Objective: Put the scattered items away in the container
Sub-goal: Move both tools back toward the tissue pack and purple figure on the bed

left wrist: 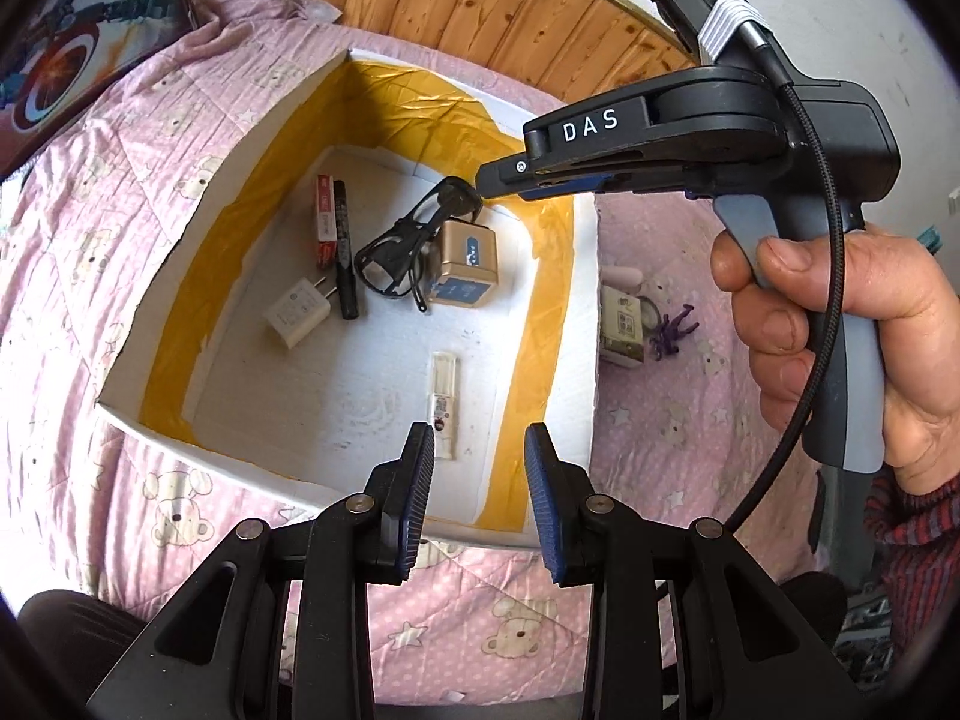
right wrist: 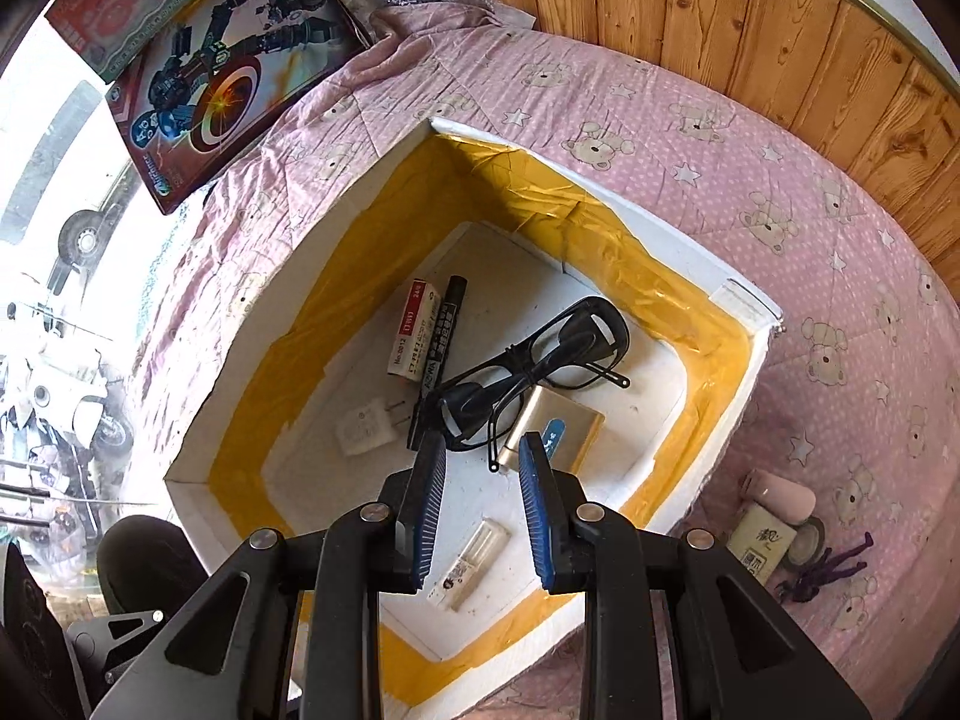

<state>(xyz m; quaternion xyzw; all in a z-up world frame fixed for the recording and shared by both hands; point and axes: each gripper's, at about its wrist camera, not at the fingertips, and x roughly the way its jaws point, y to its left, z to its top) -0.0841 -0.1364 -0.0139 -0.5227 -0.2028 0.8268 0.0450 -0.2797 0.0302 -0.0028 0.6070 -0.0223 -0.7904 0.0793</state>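
Observation:
A white foam box (left wrist: 591, 312) (right wrist: 747, 372) with yellow tape inside sits on the pink bedspread. In it lie black glasses (left wrist: 396, 252) (right wrist: 540, 360), a gold box (left wrist: 468, 264) (right wrist: 555, 429), a white plug (left wrist: 298, 306) (right wrist: 363, 429), a black marker (left wrist: 345, 252) (right wrist: 441, 330), a red-and-white packet (left wrist: 324, 222) (right wrist: 411, 330) and a clear case (left wrist: 444, 396) (right wrist: 474, 558). My left gripper (left wrist: 480, 468) is open and empty above the box's near edge. My right gripper (right wrist: 483, 480) (left wrist: 486, 180) is open and empty above the glasses.
Outside the box on the bedspread lie a small cream packet (left wrist: 624, 324) (right wrist: 759, 549), a pink case (right wrist: 780, 498), a tape roll (right wrist: 807, 543) and a purple figure (left wrist: 675, 330) (right wrist: 822, 570). A toy box (left wrist: 66, 60) (right wrist: 222, 78) lies at the far left. A wooden wall (right wrist: 690, 18) stands behind.

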